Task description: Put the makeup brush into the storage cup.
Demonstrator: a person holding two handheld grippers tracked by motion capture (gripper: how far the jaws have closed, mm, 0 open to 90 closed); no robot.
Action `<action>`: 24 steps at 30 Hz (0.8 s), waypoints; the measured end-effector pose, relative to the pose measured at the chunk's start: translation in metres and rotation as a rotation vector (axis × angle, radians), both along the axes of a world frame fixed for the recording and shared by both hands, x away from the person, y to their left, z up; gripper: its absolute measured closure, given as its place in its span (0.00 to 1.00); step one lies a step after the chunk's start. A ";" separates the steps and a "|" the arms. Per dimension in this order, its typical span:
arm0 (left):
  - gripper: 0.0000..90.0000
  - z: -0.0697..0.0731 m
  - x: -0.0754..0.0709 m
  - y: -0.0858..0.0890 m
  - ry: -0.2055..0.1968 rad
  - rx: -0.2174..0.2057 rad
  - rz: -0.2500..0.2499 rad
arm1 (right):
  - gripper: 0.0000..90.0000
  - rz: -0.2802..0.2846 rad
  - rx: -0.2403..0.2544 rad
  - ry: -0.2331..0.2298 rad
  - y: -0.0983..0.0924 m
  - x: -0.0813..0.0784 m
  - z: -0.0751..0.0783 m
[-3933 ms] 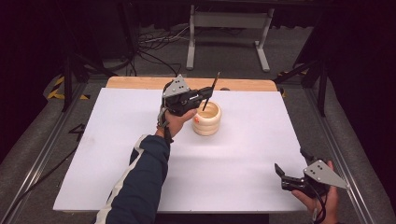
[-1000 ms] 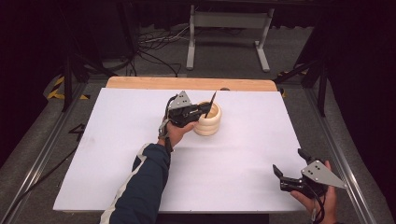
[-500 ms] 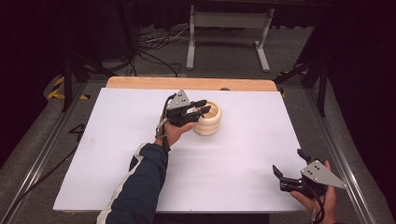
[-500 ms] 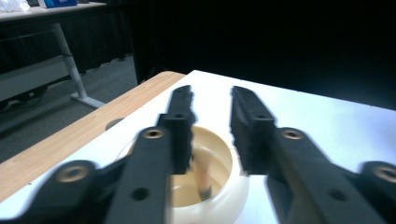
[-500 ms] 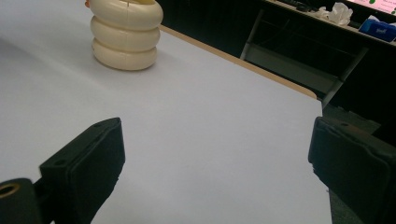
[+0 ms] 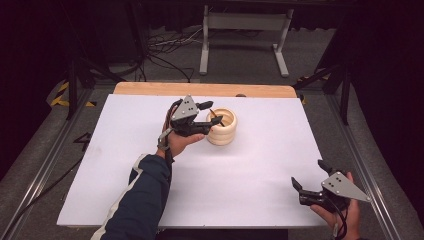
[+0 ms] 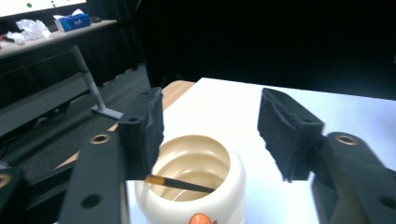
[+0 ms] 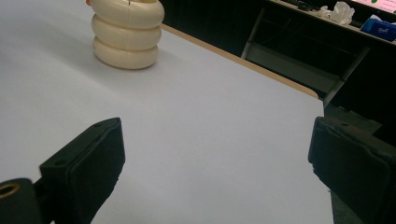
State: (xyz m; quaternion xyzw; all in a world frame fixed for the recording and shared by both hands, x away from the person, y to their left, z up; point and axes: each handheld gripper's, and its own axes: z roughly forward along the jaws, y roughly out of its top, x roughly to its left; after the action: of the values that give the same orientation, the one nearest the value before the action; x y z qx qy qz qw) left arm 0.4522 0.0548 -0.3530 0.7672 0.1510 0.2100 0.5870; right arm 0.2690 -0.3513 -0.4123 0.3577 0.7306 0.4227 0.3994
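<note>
The cream ribbed pot [image 6: 222,126] stands upright on the white bench [image 6: 125,165], a little toward twelve o'clock from the bench's middle, and a slim dark brush [image 7: 180,184] with an orange-brown end lies slanted inside it, resting across the mouth. The left gripper [image 6: 210,113] hovers just over the pot's nine o'clock rim; its fingers [image 7: 142,130] have just been opening and now stand about half apart, with nothing between them and the brush lying free below. The right gripper [image 6: 307,175] rests at the bench's five o'clock corner, well apart from the pot, fingers [image 8: 88,163] spread wide and empty. The brush looks light, thin and stiff, likely to roll or pivot if nudged, so it is best pinched across the handle where it rises near the rim. The pot seems rigid, smooth and probably light enough to tip; its grooves between the rings would give the firmest hold from the side.
</note>
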 end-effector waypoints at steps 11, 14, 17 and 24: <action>0.25 0.008 -0.012 0.008 -0.035 0.010 0.045 | 0.05 0.002 -0.003 -0.001 0.001 0.000 0.000; 0.17 0.010 -0.014 0.012 -0.035 0.004 0.060 | 0.05 0.006 0.000 -0.003 0.001 -0.001 0.001; 0.12 0.011 -0.015 0.015 -0.035 0.003 0.072 | 0.05 0.005 0.001 -0.002 0.001 0.000 0.000; 0.05 0.010 -0.015 0.024 -0.016 0.014 0.096 | 0.05 0.024 0.002 -0.006 0.003 -0.001 0.000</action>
State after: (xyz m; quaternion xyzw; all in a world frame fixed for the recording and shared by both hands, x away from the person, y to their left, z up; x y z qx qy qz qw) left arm 0.4373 0.0785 -0.3427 0.7613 0.1815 0.2452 0.5722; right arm 0.2682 -0.3488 -0.4121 0.3481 0.7332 0.4293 0.3962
